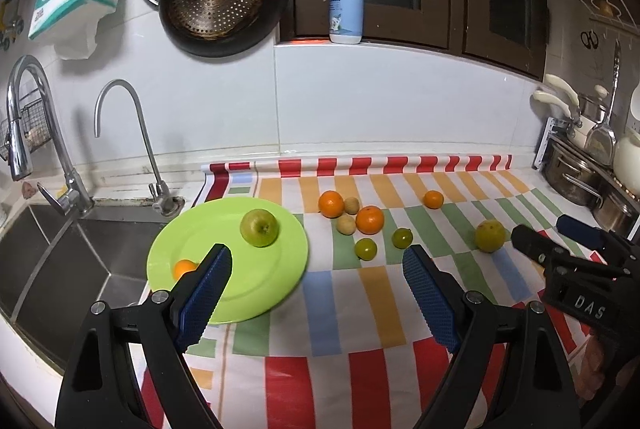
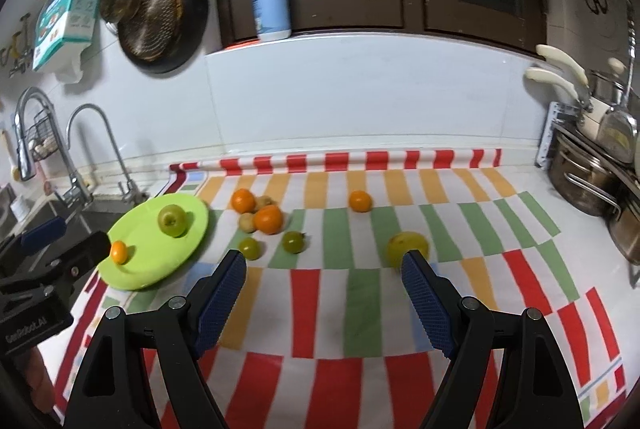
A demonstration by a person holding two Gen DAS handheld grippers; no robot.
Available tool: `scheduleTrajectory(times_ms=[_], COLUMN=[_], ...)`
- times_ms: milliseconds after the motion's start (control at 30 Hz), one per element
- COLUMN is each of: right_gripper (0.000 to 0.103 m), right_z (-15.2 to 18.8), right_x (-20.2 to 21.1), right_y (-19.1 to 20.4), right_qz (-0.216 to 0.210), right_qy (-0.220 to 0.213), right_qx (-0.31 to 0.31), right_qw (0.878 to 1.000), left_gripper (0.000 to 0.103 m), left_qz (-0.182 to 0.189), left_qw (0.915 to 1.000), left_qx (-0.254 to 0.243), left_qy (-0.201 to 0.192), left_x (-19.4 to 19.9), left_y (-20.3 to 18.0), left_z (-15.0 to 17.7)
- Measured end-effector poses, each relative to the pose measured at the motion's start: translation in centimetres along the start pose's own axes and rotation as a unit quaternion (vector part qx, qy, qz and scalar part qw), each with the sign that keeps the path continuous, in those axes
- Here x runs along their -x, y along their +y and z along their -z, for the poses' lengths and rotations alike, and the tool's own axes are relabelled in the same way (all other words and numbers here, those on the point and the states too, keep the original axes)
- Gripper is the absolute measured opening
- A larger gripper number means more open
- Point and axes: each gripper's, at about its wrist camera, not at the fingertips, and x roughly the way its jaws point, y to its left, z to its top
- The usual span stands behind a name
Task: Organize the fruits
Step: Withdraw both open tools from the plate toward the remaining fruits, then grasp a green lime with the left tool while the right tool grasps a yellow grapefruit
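Striped cloth lying over counter; green plate carrying apple; left gripper and right gripper both gaping wide, gripping nothing.

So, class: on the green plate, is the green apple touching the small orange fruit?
Apart. The right wrist view shows bare green plate between the green apple and the small orange fruit, which sits nearer the plate's front edge.
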Motion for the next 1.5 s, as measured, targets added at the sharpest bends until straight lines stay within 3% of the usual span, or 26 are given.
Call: scheduleTrajectory(times_ms=[367, 1067, 1500], right_gripper=[0.08, 0.08, 0.078], right_z=[-0.1, 1.4, 2.1], right_x=[-2.4, -11.8, -16.1], right_y=[-2.8, -6.7, -8.0], right_qz=[0.019, 0.038, 0.047], right_qy=[0.008, 0.096, 0.142], right_qx=[-0.014, -0.039, -0.046], right_qw=[1.0, 0.994, 0.988], left_gripper=[0.088, 0.085, 0.065], left_qz=[-0.003, 0.003, 0.01], left_qw=[0.9997, 0.9938, 0.9882], left_qx=[-0.008, -0.028, -0.032], left_qy=[0.024, 0.108, 0.15], left_x=[-3.3, -13.5, -18.4], left_y=[-1.9, -4.2, -5.0], left_z=[-0.1, 0.8, 1.6])
